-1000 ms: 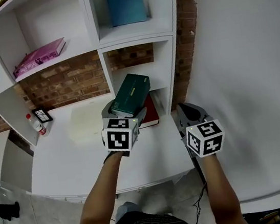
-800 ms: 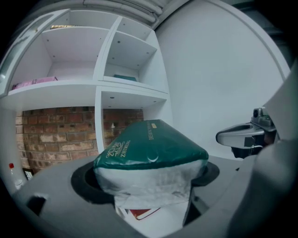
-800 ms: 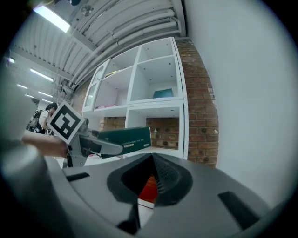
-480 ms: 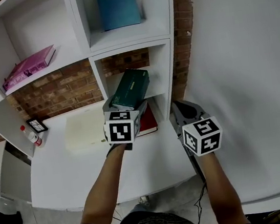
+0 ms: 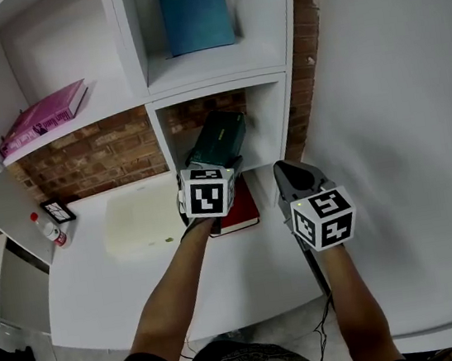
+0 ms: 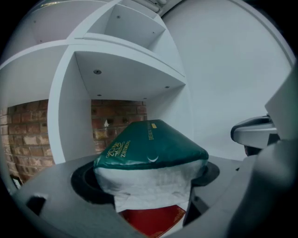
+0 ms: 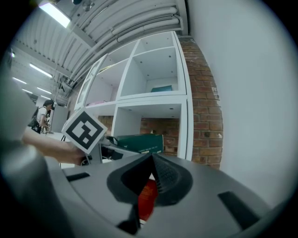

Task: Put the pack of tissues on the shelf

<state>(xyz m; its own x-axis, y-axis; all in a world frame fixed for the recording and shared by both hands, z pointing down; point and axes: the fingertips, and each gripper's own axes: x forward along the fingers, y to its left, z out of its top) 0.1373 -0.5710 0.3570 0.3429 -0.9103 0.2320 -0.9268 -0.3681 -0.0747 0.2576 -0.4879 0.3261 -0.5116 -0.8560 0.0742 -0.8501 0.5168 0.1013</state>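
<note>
Before the shelf [image 5: 221,87] opening, the left gripper [image 5: 210,168] is pinching the pack of tissues [image 5: 220,137]; the right gripper [image 5: 292,174] is idling, pressed together; probably next: pushing inward, then releasing.

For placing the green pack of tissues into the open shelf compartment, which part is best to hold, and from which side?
Its near short end, from the person's side, jaws across the width, as the left tool holds it now. The pack of tissues is long and looks soft, so its free far end can probably enter the shelf compartment first.
</note>
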